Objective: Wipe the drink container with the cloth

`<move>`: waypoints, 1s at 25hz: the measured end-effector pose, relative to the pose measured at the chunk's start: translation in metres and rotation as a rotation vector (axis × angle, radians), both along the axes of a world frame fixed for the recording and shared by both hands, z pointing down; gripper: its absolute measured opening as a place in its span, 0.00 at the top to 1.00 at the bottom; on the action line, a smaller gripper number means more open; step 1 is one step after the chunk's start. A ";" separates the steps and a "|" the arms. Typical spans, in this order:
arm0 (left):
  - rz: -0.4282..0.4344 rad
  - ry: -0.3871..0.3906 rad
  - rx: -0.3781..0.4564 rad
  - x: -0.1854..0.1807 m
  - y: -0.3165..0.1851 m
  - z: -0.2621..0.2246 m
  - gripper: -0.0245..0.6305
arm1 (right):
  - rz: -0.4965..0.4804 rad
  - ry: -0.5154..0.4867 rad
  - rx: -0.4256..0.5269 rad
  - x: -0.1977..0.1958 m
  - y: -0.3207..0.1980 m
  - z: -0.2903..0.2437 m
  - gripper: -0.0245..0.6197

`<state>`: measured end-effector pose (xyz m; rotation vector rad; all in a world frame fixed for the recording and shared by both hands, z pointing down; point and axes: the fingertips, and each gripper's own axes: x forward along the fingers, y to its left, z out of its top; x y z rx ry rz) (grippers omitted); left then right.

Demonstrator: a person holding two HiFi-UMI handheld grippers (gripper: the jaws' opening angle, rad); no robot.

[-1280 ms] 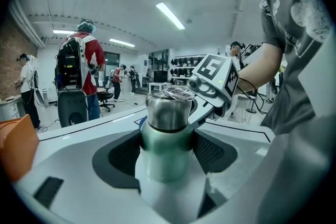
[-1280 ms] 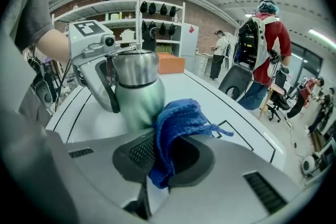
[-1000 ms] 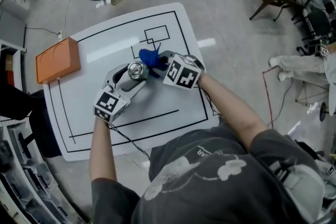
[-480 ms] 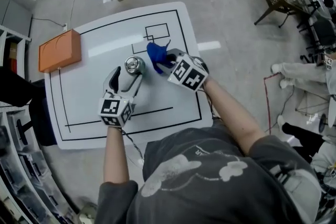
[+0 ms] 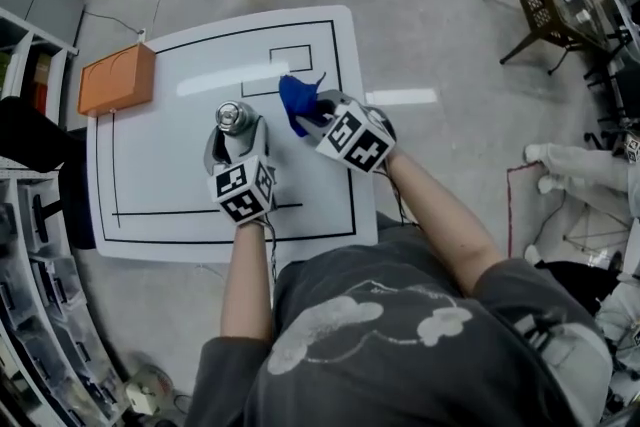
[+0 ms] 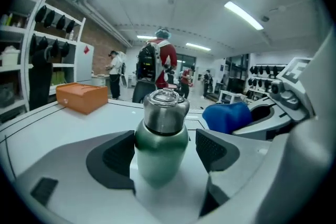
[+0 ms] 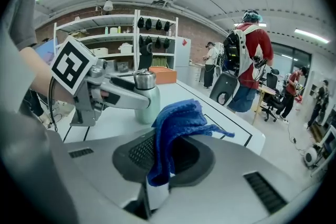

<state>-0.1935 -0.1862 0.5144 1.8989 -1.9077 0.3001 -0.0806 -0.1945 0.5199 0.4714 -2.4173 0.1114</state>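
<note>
- Our left tongs (image 5: 237, 137) have just been opening; they stand wide around the green drink flask (image 6: 160, 139) without pressing it, so it stands upright on the white table (image 5: 150, 175) unaided.
- Our right tongs (image 7: 168, 155) clamp the blue cloth (image 7: 176, 123) at the flask's 3 o'clock, loose folds out front for wiping.

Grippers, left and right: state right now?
Left gripper: open, jaws have just been opening; green metal bottle with steel cap stands between them, not clamped.
Right gripper: shut on the crumpled blue cloth.
</note>
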 end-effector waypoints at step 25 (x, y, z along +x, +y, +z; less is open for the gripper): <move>0.583 -0.073 -0.067 0.019 -0.005 0.001 0.47 | -0.382 0.016 0.082 -0.058 -0.006 -0.033 0.90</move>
